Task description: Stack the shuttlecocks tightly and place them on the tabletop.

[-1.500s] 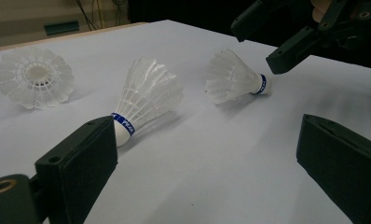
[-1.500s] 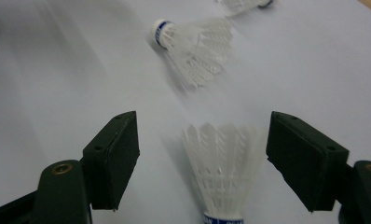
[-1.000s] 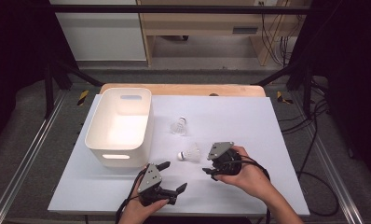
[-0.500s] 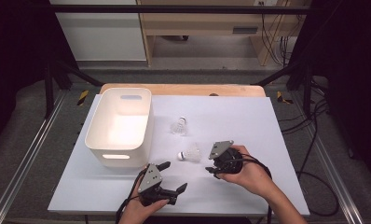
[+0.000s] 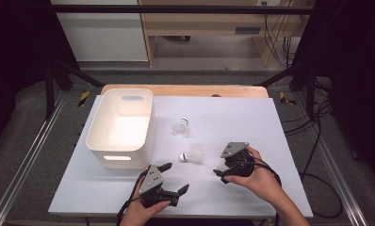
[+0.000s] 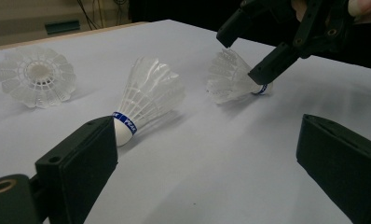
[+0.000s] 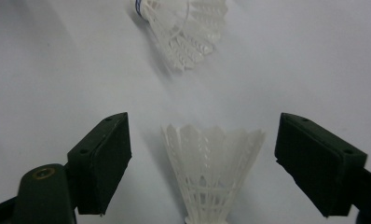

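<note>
Three white shuttlecocks lie on the white table. The far one (image 5: 182, 127) (image 6: 37, 77) is near the bin. The middle one (image 5: 192, 154) (image 6: 146, 100) (image 7: 183, 28) lies on its side. The third (image 6: 232, 77) (image 7: 211, 168) lies between the jaws of my right gripper (image 5: 218, 168) (image 7: 202, 158) (image 6: 249, 56). Those jaws have just been opening and stand clear of its skirt on both sides. My left gripper (image 5: 176, 178) (image 6: 207, 158) rests open near the front edge, with nothing between its jaws, and looks toward the shuttlecocks.
A white plastic bin (image 5: 93, 136) stands at the table's left, open side up. Cables trail from both grippers toward the front edge. A wooden board (image 5: 185, 89) edges the table's far side.
The right gripper's jaws have spread wider around the shuttlecock beneath them. Both hands have stayed nearly where they were.
</note>
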Motion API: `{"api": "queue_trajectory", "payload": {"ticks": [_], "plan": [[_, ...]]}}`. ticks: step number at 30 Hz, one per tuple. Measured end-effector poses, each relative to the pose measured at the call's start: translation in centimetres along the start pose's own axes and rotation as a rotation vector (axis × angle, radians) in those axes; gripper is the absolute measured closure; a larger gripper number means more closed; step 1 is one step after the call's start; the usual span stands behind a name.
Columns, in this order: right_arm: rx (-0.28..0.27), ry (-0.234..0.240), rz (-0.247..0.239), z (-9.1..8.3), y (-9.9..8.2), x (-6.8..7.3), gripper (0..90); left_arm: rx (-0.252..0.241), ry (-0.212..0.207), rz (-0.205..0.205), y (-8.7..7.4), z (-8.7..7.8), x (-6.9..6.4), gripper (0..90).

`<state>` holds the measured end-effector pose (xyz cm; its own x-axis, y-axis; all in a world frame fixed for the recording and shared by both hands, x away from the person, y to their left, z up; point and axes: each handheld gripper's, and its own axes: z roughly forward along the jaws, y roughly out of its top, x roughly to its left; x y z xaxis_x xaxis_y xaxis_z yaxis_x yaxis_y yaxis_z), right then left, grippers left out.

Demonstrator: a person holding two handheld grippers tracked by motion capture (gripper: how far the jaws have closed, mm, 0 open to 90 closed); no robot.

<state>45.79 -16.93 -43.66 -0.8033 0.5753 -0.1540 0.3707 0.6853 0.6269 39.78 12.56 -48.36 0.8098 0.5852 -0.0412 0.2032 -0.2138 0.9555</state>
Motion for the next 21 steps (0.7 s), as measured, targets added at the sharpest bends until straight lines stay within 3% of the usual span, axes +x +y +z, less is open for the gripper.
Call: {"api": "queue_trajectory", "payload": {"ticks": [3,6,21], "plan": [[0.022,0.018,0.046,0.8,-0.8,-0.3,16.7,0.002,-0.001,0.003,0.0,0.0,-0.1,5.3],[0.042,0.029,0.061,1.5,-1.2,-0.6,17.5,0.002,-0.002,0.003,0.0,0.0,-0.1,5.3],[0.077,0.061,0.057,2.4,-1.4,-0.9,32.1,0.005,-0.006,0.002,0.0,0.0,-0.1,5.3]]}}
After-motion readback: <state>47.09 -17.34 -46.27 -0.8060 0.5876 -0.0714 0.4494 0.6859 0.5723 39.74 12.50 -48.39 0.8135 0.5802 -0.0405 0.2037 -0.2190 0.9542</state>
